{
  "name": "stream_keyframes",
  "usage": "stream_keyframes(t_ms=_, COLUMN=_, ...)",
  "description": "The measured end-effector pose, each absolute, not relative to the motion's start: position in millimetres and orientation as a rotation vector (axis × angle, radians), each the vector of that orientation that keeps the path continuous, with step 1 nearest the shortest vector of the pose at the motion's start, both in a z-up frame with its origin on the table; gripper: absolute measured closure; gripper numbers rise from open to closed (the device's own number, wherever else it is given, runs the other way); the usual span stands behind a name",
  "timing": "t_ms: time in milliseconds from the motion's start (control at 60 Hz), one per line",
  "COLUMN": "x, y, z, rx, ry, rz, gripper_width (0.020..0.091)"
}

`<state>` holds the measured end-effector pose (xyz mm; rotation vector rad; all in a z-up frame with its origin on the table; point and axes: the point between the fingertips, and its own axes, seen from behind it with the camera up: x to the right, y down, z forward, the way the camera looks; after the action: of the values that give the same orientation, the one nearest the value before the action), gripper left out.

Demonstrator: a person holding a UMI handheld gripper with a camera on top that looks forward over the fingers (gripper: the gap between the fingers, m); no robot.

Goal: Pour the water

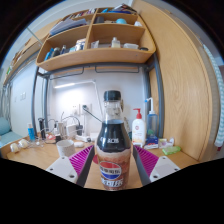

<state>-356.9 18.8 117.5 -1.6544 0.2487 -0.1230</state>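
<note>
Gripper (112,163) clamped on cola bottle (112,140), dark liquid, black cap

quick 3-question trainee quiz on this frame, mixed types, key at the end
1. True or false: the bottle stands between the gripper fingers.
2. The bottle's cap is: A) on B) off C) hidden.
3. What stands just beyond the bottle, beside the wooden panel?

Key:
1. True; the pink pads flank it, and the grip looks closed on it.
2. A; a dark cap is on the neck.
3. A white pump dispenser on the desk.
</note>
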Motion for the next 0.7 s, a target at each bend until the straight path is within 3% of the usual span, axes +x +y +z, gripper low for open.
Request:
stream_keyframes(t_ms=117, x=-356.2, y=25.8, z=109.2, rx=-1.66, ry=0.236, rz=-0.15, gripper_width=0.0424)
stream_keyframes(t_ms=183, x=-351.9, y=27.4, z=104.7, rx=-1.661, ry=0.24, rz=-0.184, gripper_width=0.0556)
stream_keyframes(t_ms=283, x=-349.7, y=26.3, z=107.5, rx=-1.639, ry=0.258, rz=-0.194, gripper_width=0.0592)
stream_keyframes(t_ms=467, x=-352.2, y=28.0, z=109.1, rx=-1.642, ry=0.238, rz=-0.218, gripper_width=0.0736)
stream_keyframes(t_ms=700, x=-355.9, y=29.9, z=109.3, rx=-1.646, ry=0.172, rz=-0.235, gripper_width=0.0737)
